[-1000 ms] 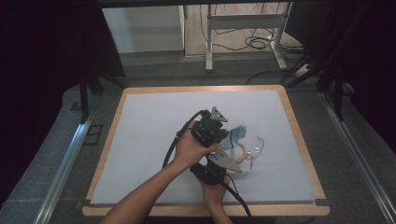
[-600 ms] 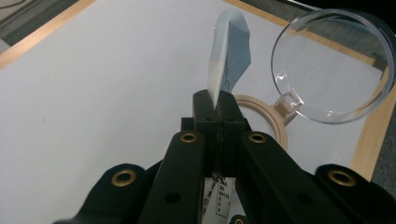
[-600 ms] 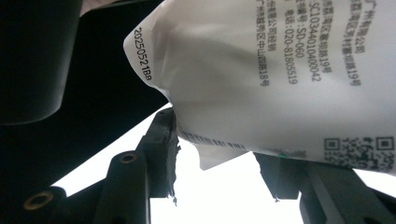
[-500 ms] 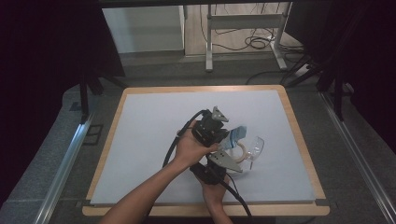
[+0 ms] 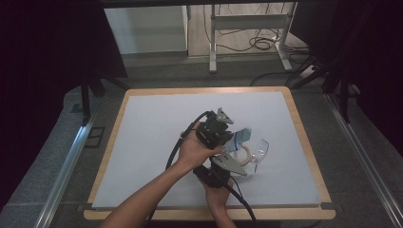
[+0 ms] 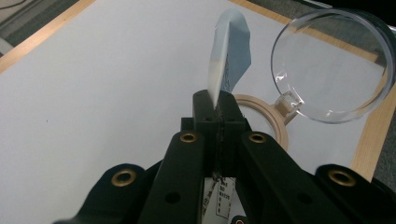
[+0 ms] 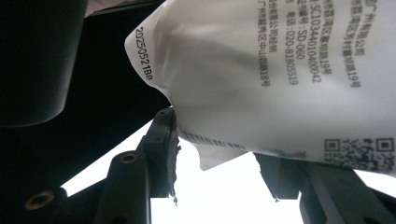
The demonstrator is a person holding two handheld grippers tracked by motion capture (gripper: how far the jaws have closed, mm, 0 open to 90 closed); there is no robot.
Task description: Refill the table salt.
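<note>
Left gripper view: packet (image 6: 229, 51) upright, pinched between closed fingertips (image 6: 205, 105)

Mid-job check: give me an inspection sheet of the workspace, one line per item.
Surface: white mat in a wood-edged tray, bare at left.
Job's things: blue-and-white packet; printed side faces the right gripper view.
Clutter: clear round lid and tan ring lie beside the packet.
Grippers: left tongs shut on the packet edge; right tongs straddle its lower edge, grip unclear.
Cables: black cables trail from both tongs toward the person.
Surroundings: grey floor, metal frame legs, loose floor cables beyond the table.
</note>
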